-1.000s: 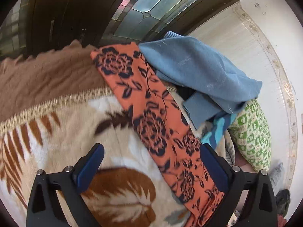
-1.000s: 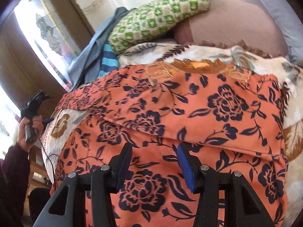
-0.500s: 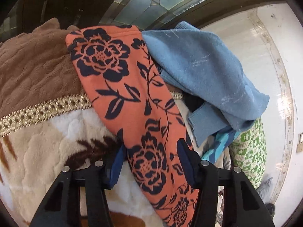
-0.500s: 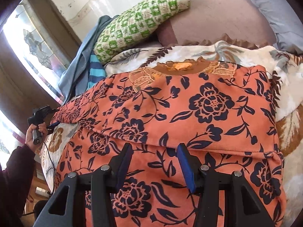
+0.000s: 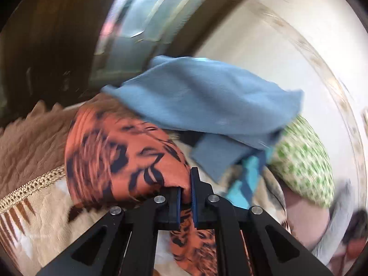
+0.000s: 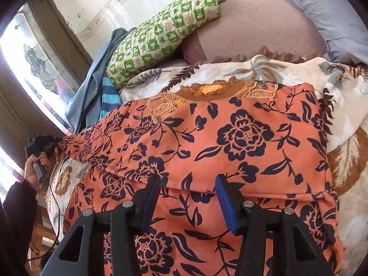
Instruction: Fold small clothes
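An orange garment with dark blue flowers (image 6: 230,142) lies spread on a patterned blanket (image 6: 340,96) on a bed. One sleeve stretches out to the left. My left gripper (image 5: 185,193) is shut on that sleeve (image 5: 119,151) and lifts its end; it also shows far left in the right wrist view (image 6: 43,140). The left wrist view is blurred by motion. My right gripper (image 6: 186,200) is open and hovers just above the garment's body, near a fold line across it.
A blue garment (image 5: 207,101) and a blue striped cloth (image 6: 108,96) lie heaped beside a green checked pillow (image 6: 161,34). A wall and a stained-glass window (image 6: 34,59) stand behind the bed. A grey pillow (image 6: 322,4) lies at the far right.
My left gripper has closed on the orange sleeve and is pulling it up. My right gripper has stayed open above the garment and shifted only slightly.
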Action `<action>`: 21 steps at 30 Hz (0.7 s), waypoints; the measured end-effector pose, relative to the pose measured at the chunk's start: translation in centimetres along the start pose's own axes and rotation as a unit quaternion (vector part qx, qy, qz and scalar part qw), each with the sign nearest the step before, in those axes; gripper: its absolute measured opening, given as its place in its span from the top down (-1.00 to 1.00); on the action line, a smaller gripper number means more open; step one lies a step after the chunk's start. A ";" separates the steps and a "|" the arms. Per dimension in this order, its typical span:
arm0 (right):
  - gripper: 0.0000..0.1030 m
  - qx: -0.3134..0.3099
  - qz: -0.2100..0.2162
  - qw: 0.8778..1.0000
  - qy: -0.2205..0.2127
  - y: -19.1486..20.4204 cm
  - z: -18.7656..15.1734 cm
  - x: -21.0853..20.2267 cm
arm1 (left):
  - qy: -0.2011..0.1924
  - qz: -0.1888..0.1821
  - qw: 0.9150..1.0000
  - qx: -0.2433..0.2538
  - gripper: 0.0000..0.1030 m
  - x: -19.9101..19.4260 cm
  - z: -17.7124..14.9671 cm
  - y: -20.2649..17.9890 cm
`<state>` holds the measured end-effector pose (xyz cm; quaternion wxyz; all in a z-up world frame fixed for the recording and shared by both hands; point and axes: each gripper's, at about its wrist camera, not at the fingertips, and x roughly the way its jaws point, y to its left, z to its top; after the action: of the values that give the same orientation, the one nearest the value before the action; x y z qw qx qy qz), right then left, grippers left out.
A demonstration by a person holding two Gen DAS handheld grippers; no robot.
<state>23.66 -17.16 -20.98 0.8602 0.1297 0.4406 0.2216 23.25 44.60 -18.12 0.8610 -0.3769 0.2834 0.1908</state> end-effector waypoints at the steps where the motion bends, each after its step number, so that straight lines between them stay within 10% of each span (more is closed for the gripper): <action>1: -0.03 0.006 -0.001 1.000 -0.004 -0.2 0.2 -0.2 | -0.001 -0.007 1.000 0.024 0.86 -0.8 -0.3 -1.6; 10: -0.03 0.104 0.010 0.992 -0.064 -4.7 2.2 -4.6 | 0.035 -0.077 0.963 0.257 0.86 -7.3 -10.2 -17.0; 18: -0.03 0.189 0.007 0.976 -0.105 -10.3 3.0 -8.7 | 0.114 -0.092 0.911 0.386 0.86 -5.0 -27.8 -27.5; 21: -0.03 0.207 -0.002 0.972 -0.110 -12.3 3.2 -9.7 | 0.190 -0.040 0.856 0.479 0.34 -1.3 -37.0 -30.4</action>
<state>24.54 -32.71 -17.47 0.8583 0.3273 0.3802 0.1080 25.95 -3.08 -21.39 0.8716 0.0416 0.4820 -0.0786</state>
